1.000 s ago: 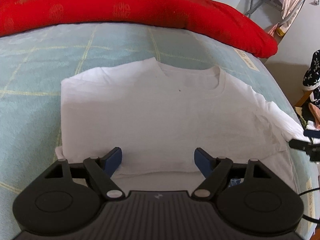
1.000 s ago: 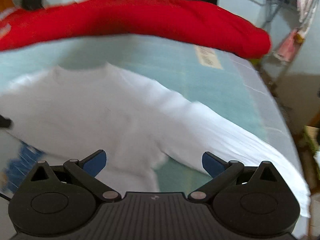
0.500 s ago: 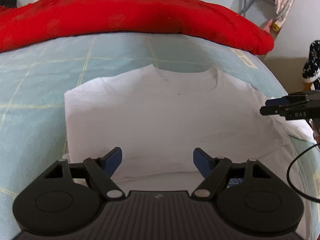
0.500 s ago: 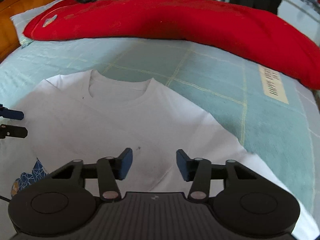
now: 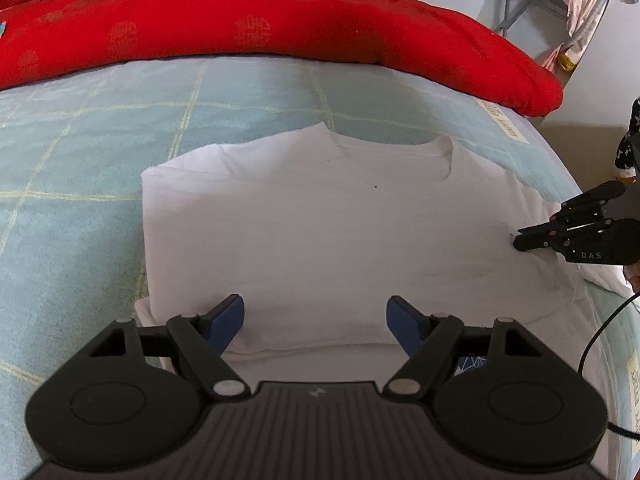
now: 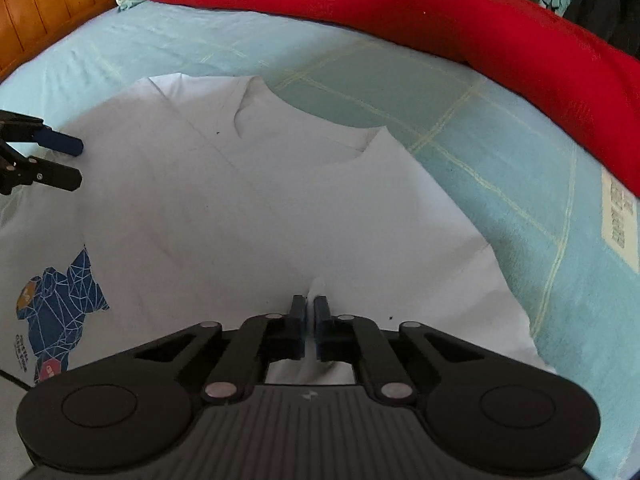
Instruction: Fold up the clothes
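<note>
One white T-shirt [image 5: 320,232], thin soft cotton, is spread on the bed [image 5: 80,168], left side already folded inward. A fabric pinch near the right sleeve is clamped by the right gripper [image 6: 309,312], jaws just closed, presumably for the matching fold. Left gripper [image 5: 316,320] jaws are held wide, empty, above the hem.

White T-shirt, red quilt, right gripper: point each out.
White T-shirt [image 5: 320,232]: left wrist view, chest panel.
Red quilt [image 5: 248,20]: left wrist view, top surface.
Right gripper [image 6: 309,310]: right wrist view, between fingertips pinching the shirt.
</note>
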A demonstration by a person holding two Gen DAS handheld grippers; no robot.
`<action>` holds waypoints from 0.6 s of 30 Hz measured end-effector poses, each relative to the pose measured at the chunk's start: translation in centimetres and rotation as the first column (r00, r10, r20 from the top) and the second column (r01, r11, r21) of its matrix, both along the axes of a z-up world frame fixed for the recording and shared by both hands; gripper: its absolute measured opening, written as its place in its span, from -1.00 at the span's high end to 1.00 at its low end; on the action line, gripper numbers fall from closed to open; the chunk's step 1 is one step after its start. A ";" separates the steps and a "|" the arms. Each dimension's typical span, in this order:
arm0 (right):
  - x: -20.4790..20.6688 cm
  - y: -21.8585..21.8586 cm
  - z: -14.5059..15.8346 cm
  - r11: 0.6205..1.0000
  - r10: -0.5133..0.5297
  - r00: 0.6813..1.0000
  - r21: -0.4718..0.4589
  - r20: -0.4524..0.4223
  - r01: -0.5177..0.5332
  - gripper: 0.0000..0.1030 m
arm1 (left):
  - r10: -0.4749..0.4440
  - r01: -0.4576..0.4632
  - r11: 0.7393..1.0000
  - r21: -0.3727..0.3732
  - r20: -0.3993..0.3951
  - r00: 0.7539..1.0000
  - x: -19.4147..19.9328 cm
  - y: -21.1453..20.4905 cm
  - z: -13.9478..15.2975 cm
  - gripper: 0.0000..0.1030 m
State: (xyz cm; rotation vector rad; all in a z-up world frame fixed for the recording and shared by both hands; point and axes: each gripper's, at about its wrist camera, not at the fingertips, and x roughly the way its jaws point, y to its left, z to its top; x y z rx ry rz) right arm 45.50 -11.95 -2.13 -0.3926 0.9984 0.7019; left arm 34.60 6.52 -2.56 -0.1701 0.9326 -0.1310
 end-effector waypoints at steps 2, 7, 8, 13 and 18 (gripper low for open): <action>0.0 0.2 0.6 1.000 0.007 0.999 -0.013 0.038 -0.007 0.92 | 0.003 -0.003 1.000 0.010 0.026 1.000 -0.1 0.0 0.5 -0.50; 1.0 0.0 3.0 1.000 -0.012 0.991 -0.006 0.137 0.013 0.93 | 0.008 -0.009 1.000 0.007 0.085 0.996 0.3 0.1 2.2 -0.51; 1.4 -0.1 3.4 1.000 -0.021 0.989 -0.003 0.144 0.022 0.93 | 0.005 -0.005 1.000 0.001 0.092 0.996 0.4 0.0 2.4 -0.52; 2.6 -0.1 1.9 0.996 -0.071 0.993 -0.039 0.097 0.075 0.66 | 0.005 -0.005 1.000 0.007 0.071 0.997 1.7 -0.2 1.8 -0.52; 0.3 -1.2 2.9 0.991 -0.136 0.981 0.010 0.138 0.136 0.14 | -0.033 0.032 0.998 0.056 0.027 0.999 2.5 -0.1 0.4 -0.48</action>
